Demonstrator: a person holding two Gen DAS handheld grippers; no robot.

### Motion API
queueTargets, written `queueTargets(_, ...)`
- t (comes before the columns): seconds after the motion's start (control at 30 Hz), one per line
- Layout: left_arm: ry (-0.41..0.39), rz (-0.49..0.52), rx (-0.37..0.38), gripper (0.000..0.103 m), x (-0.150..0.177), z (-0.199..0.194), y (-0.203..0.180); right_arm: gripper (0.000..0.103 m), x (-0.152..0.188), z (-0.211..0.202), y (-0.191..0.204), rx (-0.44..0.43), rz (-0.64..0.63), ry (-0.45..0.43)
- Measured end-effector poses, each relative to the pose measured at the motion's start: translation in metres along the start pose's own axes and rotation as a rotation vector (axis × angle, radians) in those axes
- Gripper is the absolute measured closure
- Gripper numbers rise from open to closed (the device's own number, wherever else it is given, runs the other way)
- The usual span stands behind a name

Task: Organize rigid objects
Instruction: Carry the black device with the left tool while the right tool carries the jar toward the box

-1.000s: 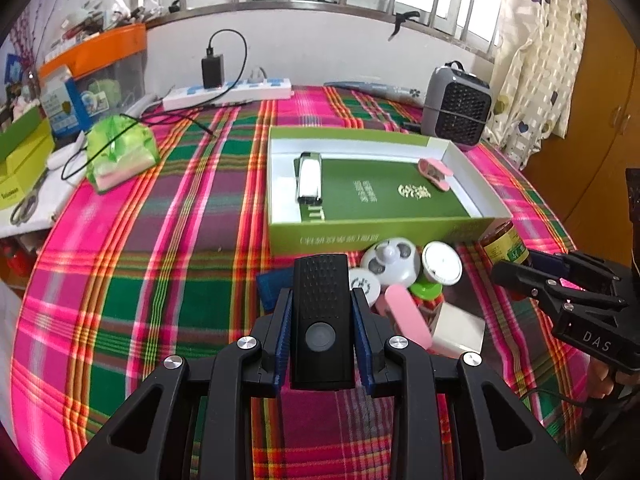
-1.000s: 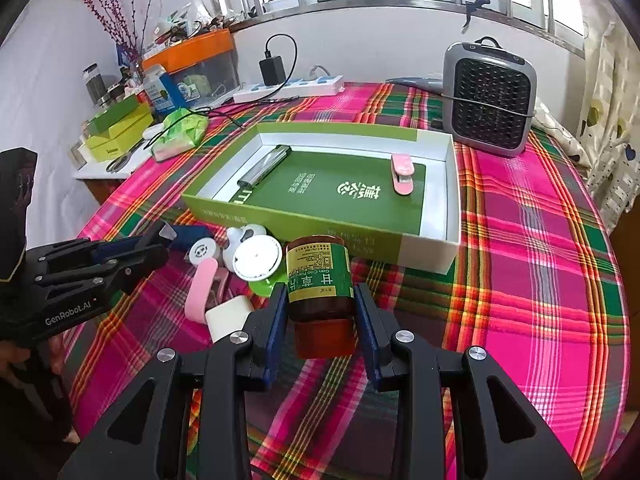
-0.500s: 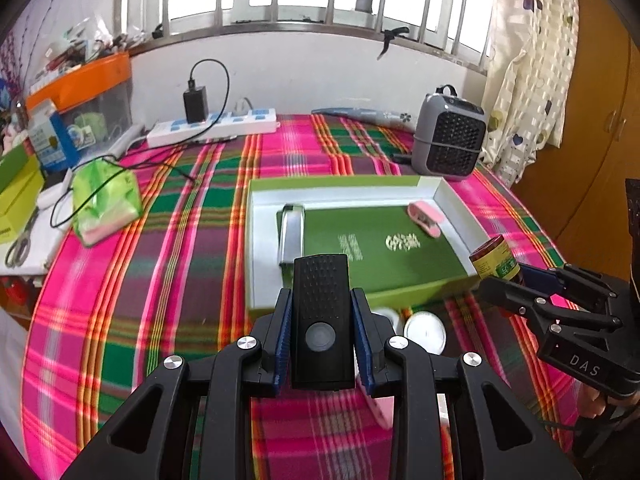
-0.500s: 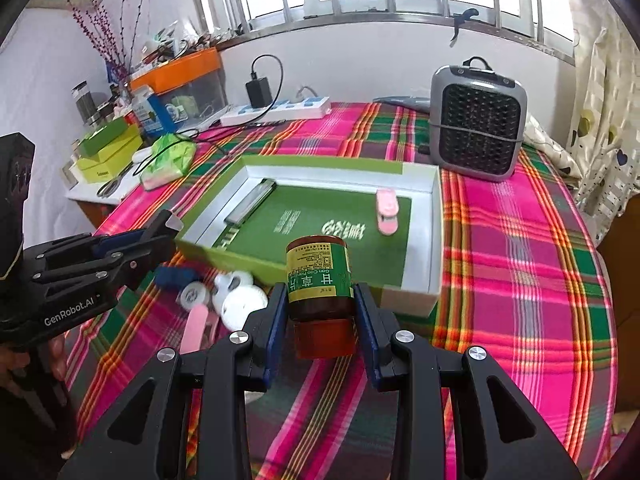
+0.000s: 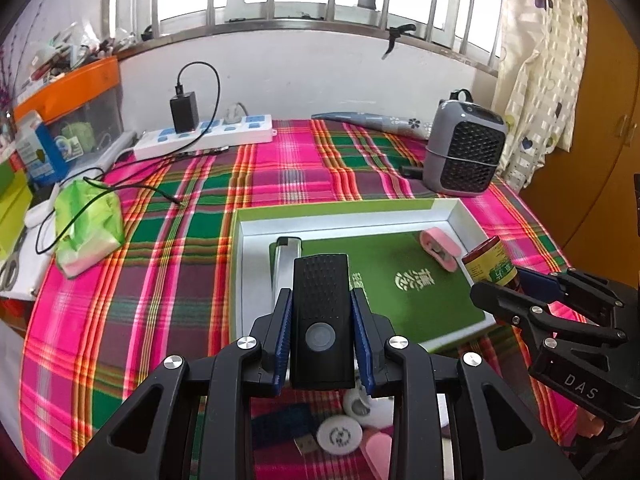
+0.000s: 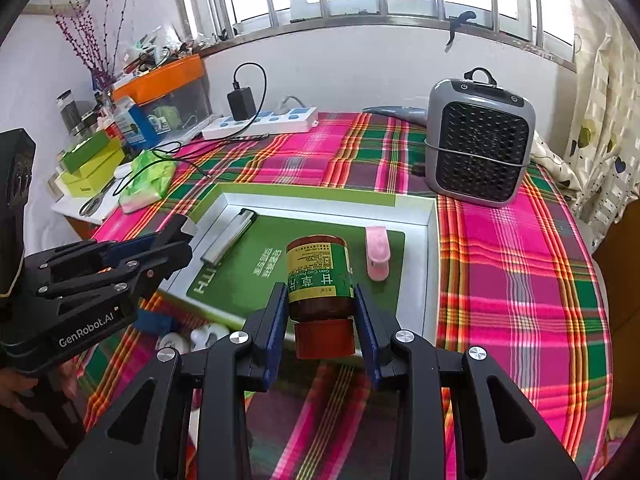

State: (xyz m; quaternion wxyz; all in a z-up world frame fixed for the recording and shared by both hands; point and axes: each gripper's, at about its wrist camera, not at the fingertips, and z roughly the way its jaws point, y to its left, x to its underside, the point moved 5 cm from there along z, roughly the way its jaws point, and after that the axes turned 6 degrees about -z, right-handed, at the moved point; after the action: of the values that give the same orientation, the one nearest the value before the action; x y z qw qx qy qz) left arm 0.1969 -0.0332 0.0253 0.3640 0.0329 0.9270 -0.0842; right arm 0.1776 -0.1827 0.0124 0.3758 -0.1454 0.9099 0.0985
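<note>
the left gripper (image 5: 322, 322) is pinching a black device (image 5: 321, 316) with a round button, its blue pads pressed on both sides. the device hangs above the near left part of the open box (image 5: 256, 224), a green-walled box with a white inner rim and a green panel on its floor. inside the box a silver bar (image 5: 286, 256) lies along the left side, at about 12 o'clock from the device, and a pink clip (image 5: 438, 249) lies toward 2 o'clock on the far right of the panel.

the right gripper (image 6: 322, 320) is pinching a brown jar (image 6: 320, 280) with a green and yellow label and a red lid, held sideways with the lid toward the camera. the jar hangs over the near edge of the box, the pink clip just beyond it at 1 o'clock.

on the plaid tabletop (image 6: 520, 272) in front of the box lie small white round things (image 5: 340, 436). at the far side stand a grey heater (image 6: 478, 146), a white power strip (image 5: 204, 136) with a black charger plugged in, and a green packet (image 5: 86, 224) at 10 o'clock.
</note>
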Motion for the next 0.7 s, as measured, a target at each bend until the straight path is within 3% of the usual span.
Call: queueTargets(0.7, 0.055, 0.005, -0.002, 0.076, -0.015, 0.052, -0.006, 0.069, -0.015, 0.054, -0.019, -0.01, 0.03, 0.074)
